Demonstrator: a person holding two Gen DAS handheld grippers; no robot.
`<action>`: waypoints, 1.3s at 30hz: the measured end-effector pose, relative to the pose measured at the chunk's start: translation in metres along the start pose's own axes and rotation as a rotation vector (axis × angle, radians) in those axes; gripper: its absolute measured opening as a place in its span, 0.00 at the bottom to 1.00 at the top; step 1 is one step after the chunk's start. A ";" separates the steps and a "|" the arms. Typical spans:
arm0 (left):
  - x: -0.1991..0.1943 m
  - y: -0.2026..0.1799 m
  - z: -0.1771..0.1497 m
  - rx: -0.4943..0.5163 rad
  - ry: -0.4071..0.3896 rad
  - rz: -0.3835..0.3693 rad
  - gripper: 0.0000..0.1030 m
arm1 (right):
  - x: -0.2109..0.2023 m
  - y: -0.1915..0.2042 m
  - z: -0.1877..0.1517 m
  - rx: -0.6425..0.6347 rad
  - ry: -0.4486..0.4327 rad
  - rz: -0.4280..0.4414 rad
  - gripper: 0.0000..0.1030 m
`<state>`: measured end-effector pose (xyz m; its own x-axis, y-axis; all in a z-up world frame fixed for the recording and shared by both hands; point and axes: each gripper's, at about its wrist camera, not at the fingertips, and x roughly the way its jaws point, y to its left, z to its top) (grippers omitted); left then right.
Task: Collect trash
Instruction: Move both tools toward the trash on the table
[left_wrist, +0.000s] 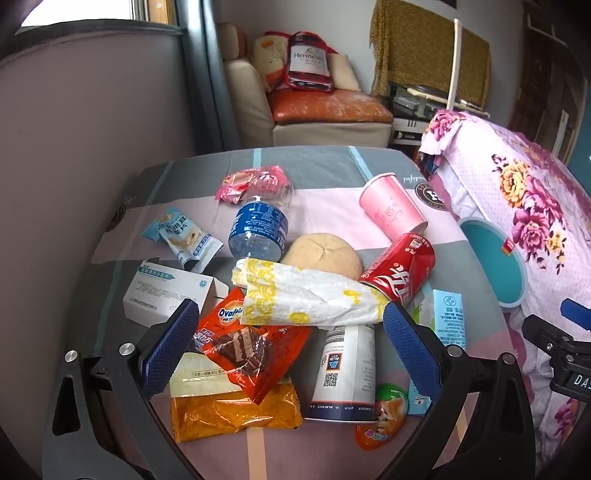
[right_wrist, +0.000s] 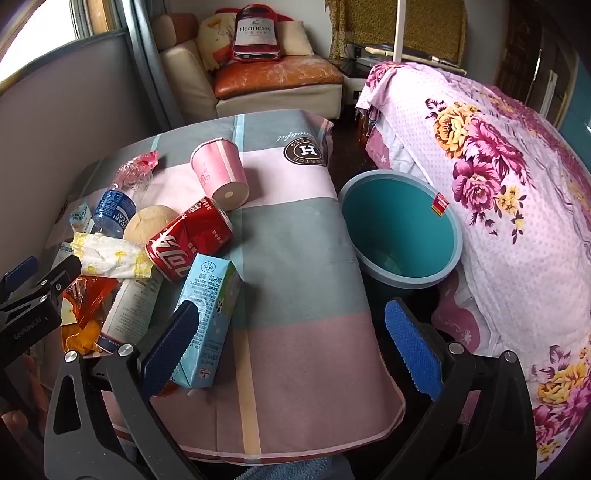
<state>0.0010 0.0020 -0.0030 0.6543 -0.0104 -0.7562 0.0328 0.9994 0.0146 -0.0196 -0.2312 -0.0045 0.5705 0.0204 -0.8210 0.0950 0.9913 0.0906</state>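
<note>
Trash lies heaped on a cloth-covered table (left_wrist: 325, 166): a red cola can (left_wrist: 402, 267), a pink paper cup (left_wrist: 391, 208), a blue-label plastic bottle (left_wrist: 260, 221), a yellow-print paper wrapper (left_wrist: 306, 293), a red Ovaltine packet (left_wrist: 247, 339), a white ALDI cup (left_wrist: 345, 373) and a light-blue carton (right_wrist: 208, 317). My left gripper (left_wrist: 288, 343) hangs open above the packet and ALDI cup, holding nothing. My right gripper (right_wrist: 291, 350) is open over the table's near right part, its left finger beside the carton. A teal bin (right_wrist: 400, 236) stands right of the table.
A flowered quilt (right_wrist: 498, 206) covers the bed right of the bin. A bun (left_wrist: 327, 254), a white medicine box (left_wrist: 162, 295), an orange noodle packet (left_wrist: 232, 410) and small wrappers also lie in the heap. A sofa (left_wrist: 325, 110) stands behind the table.
</note>
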 end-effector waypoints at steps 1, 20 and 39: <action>0.000 0.000 0.000 0.001 0.000 0.000 0.97 | 0.000 0.000 0.000 0.000 0.000 0.000 0.94; 0.002 0.002 0.004 0.006 0.007 -0.008 0.97 | 0.004 0.004 0.000 -0.012 0.012 -0.008 0.94; 0.003 -0.001 -0.001 0.016 0.010 -0.038 0.97 | 0.006 0.013 0.002 -0.018 0.037 -0.007 0.94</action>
<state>0.0019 0.0011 -0.0057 0.6450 -0.0482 -0.7626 0.0699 0.9975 -0.0039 -0.0133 -0.2188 -0.0066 0.5396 0.0177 -0.8417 0.0839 0.9937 0.0747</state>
